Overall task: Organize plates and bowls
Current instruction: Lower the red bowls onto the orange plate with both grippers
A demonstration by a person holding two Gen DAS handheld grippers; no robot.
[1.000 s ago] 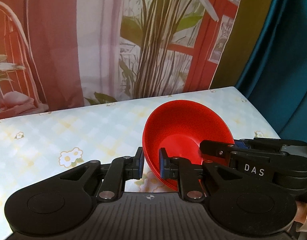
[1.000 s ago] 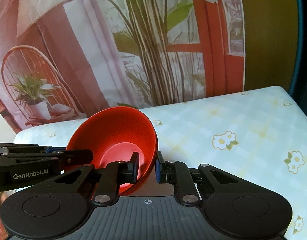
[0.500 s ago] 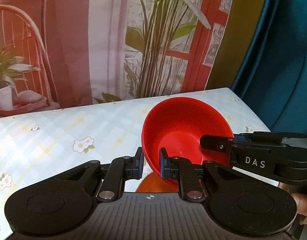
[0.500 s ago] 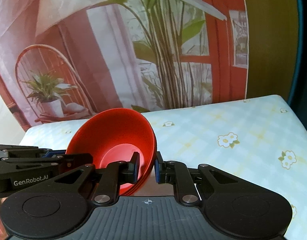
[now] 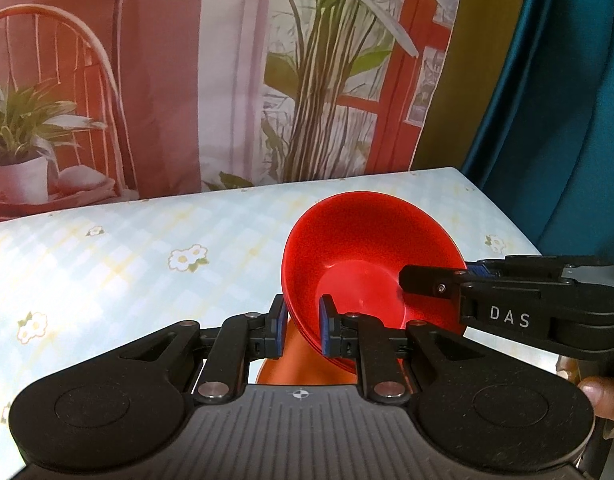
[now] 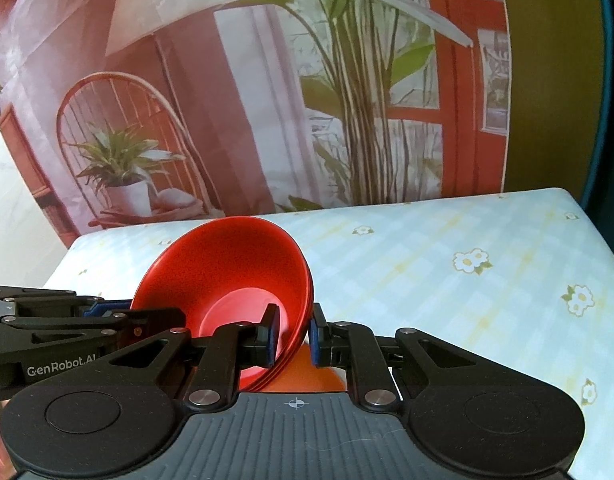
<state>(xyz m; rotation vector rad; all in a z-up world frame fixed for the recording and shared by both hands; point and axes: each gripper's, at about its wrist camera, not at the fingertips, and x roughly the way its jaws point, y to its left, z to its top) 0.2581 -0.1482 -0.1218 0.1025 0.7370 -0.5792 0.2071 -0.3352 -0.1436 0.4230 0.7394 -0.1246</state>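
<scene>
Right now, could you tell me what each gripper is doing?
Left gripper: closed on the red bowl stack's rim.
Right gripper: closed on the opposite rim.

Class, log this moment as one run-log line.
left tongs: shut on red bowl rim | right tongs: shut on opposite rim | bowl: tilted above tablecloth | orange dish: below

Desk [image 5: 155, 248]: covered in a pale blue and yellow checked cloth printed with white flowers.
On the desk: an orange object [image 5: 295, 364], mostly hidden below the red bowl, identity unclear.
Far edge: met a printed backdrop [image 5: 227, 80].
</scene>
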